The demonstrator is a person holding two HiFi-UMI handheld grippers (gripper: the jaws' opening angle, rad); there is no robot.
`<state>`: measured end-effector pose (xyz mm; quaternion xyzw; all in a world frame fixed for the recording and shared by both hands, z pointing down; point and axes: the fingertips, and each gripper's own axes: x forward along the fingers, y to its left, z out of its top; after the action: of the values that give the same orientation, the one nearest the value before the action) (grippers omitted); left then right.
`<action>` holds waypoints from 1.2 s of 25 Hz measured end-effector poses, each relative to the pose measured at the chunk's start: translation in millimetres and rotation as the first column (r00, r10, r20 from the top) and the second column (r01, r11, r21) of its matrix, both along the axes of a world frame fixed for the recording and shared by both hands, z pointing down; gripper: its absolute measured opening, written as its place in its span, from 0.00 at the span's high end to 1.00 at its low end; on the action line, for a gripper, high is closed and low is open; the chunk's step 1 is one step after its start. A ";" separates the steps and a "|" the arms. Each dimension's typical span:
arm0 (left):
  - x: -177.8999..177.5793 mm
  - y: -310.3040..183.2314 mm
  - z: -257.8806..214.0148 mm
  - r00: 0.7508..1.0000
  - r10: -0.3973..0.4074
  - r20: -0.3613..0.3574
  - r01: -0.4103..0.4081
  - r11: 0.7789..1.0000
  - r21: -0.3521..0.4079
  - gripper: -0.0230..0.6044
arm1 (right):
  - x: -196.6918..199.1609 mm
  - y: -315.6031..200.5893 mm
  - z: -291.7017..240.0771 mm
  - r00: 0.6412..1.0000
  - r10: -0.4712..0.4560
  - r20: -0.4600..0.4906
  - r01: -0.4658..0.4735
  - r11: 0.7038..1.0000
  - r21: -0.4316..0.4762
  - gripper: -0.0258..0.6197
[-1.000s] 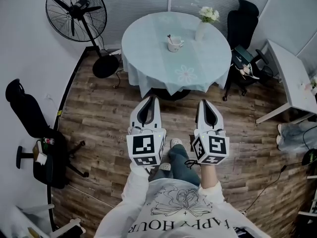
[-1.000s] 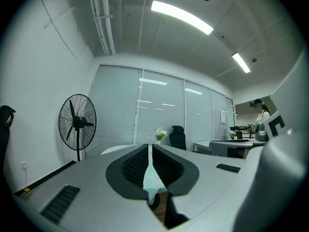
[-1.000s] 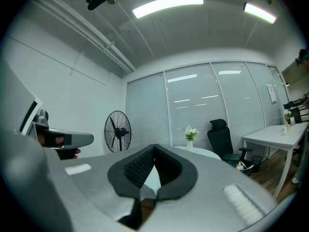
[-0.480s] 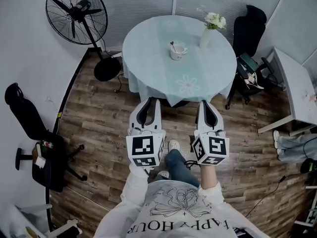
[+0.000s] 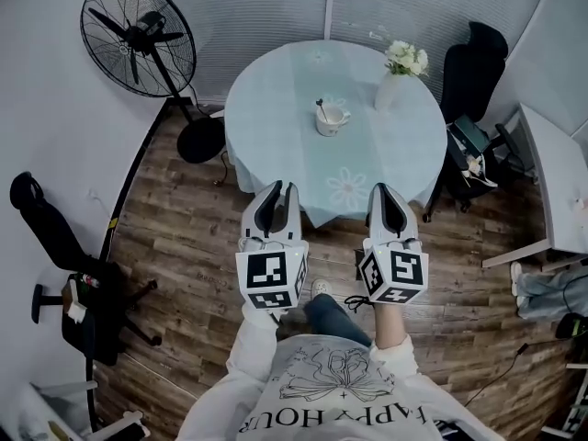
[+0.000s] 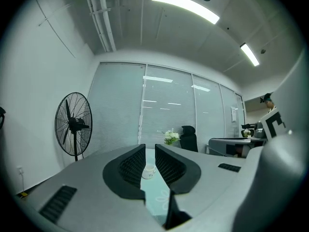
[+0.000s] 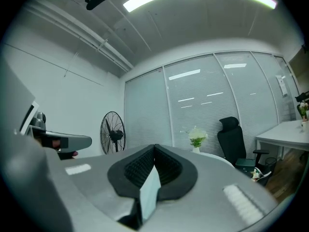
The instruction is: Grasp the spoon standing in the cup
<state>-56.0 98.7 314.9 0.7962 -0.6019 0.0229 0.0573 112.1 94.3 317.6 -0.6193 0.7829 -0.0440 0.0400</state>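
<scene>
A black standing fan stood on the wood floor at the far left, just beside the round surface under its pale blue-green cloth. The left tongs were held near the person, level, aimed at the surface's near edge. Their jaws had just been opening and stood a little apart with nothing between them; in the left gripper view only the distant cup showed through the gap. Their marker cube carried a black-and-white square code but no readable words.

The spoon stood in a small white cup near the middle of the surface, well apart from both tongs. It was thin and dark, its handle leaning to the far left over the rim, its bowl hidden inside the cup. The cup's handle pointed right. A white flower print marked the cloth on the cup's near side.

The person's white shirt read "HAPPY HOUR", upside down in the head view.

The right tongs were level beside the left, jaws closed and empty. A white vase of pale flowers stood on the surface to the far right of the cup.
</scene>
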 end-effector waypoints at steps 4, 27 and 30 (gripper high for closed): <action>7.5 -33.6 -2.6 1.000 -0.022 0.003 0.022 1.000 0.004 0.89 | 7.7 -35.3 -4.0 1.000 -0.023 0.001 0.023 1.000 0.009 0.94; 21.6 -146.2 20.3 0.998 -0.061 -0.006 0.061 0.996 -0.060 0.87 | 22.3 -159.0 15.0 0.997 -0.077 0.007 0.077 0.997 -0.028 0.94; 19.9 -163.3 25.4 0.998 -0.060 -0.014 0.059 0.996 -0.068 0.87 | 21.5 -174.9 20.2 0.997 -0.075 0.002 0.075 0.996 -0.038 0.94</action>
<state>-36.1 -64.6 340.2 0.7757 -0.6237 0.0353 0.0897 133.6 -80.6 337.8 -0.5902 0.8045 -0.0606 0.0268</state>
